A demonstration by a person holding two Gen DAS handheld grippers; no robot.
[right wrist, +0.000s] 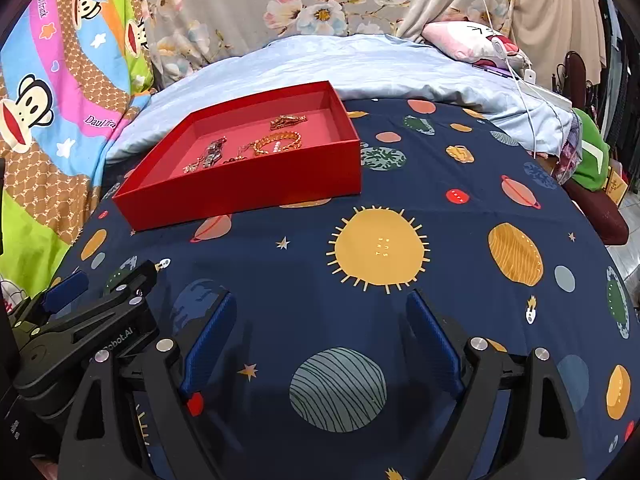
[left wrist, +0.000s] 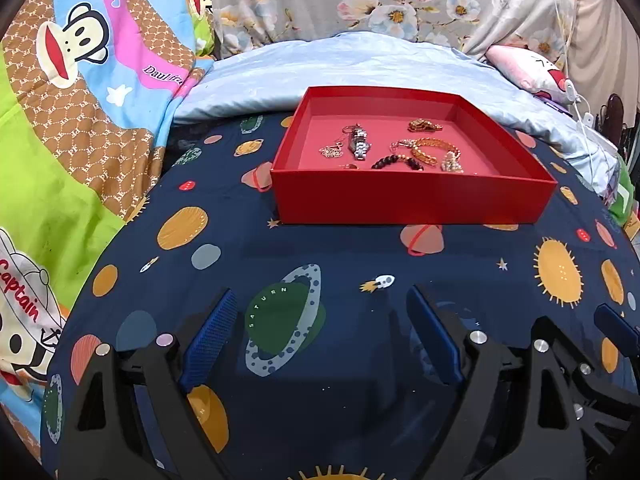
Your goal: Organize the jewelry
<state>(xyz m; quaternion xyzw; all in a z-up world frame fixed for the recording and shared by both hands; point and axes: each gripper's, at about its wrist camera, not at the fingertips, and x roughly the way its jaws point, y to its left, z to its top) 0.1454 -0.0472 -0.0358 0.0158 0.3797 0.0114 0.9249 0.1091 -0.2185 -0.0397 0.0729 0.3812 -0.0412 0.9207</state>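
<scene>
Fingers of the left gripper (left wrist: 320,332) and right gripper (right wrist: 320,332) gape empty above the bed (left wrist: 320,248); jewelry (about 6 pieces) (left wrist: 400,148) sits in the red box (left wrist: 412,200). Best approach 1 piece from above.

Each gripper is built from matte black plastic. The left gripper (left wrist: 320,344) and the right gripper (right wrist: 320,344) each carry two fingers (left wrist: 208,344) faced with dark blue, finely ribbed pads (right wrist: 432,344). Behind each pad, angular black linkage arms with triangular cut-outs join at round silver pivot screws (right wrist: 478,344). The left gripper's housing, seen left of the right gripper's fingers, bears white lettering ending in "bot.AI" (right wrist: 118,340). No sleeve or hand is visible.
</scene>
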